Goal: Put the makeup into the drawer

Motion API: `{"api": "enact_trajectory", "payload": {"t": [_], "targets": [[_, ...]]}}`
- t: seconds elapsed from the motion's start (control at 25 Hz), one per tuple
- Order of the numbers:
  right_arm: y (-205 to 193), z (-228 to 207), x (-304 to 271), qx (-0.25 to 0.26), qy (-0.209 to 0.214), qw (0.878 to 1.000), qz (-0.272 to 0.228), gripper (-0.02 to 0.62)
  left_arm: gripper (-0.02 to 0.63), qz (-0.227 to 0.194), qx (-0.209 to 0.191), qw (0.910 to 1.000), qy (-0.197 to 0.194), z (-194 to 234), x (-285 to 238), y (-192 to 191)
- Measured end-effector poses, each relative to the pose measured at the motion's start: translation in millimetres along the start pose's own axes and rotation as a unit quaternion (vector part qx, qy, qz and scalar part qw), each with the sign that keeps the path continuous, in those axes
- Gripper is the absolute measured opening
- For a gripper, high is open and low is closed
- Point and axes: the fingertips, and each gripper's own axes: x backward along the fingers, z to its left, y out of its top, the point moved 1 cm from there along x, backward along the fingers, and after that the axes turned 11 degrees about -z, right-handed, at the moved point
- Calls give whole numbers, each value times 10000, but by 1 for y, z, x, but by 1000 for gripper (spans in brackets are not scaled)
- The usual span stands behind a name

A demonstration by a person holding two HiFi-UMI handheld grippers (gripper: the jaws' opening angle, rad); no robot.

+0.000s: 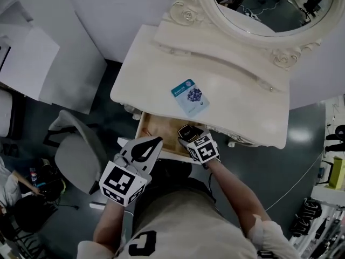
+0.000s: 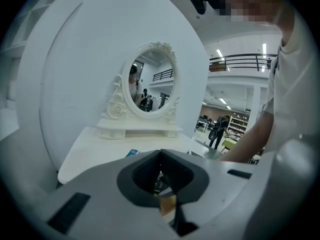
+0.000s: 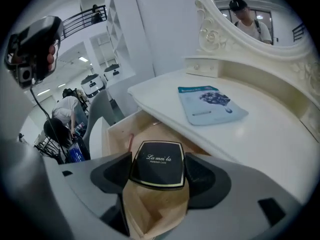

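Closest up, the left hand-held gripper (image 1: 144, 146) is seen with its jaws pressed together on nothing, held just in front of the open drawer (image 1: 156, 128). Right beside it, a black compact (image 3: 159, 165) is pinched between the jaws of the right hand-held gripper (image 1: 190, 136) and held over the drawer's wooden inside; whether it's touching the bottom can't really be told. Further back, a blue packet (image 1: 190, 97) can be seen lying flat on the white surface (image 1: 242, 109), with a mirror (image 1: 253, 7) stood behind it.
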Motion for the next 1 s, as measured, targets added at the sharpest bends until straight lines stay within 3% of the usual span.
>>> {"api": "enact_trajectory", "payload": {"t": [0.32,0.72,1.0], "targets": [[-14,-23,-35,-459,-832,9952,227,339,54,262,269,9984,-421,36,-3,-15],[-19,-33,-69,-980,-1195,9879,134,339,52,513,362,9946,-820,48,-16,-24],[-39,-44,-81,-1929,-1475,9700,147,339,54,676,394,9932,-865,48,-20,-32]]}}
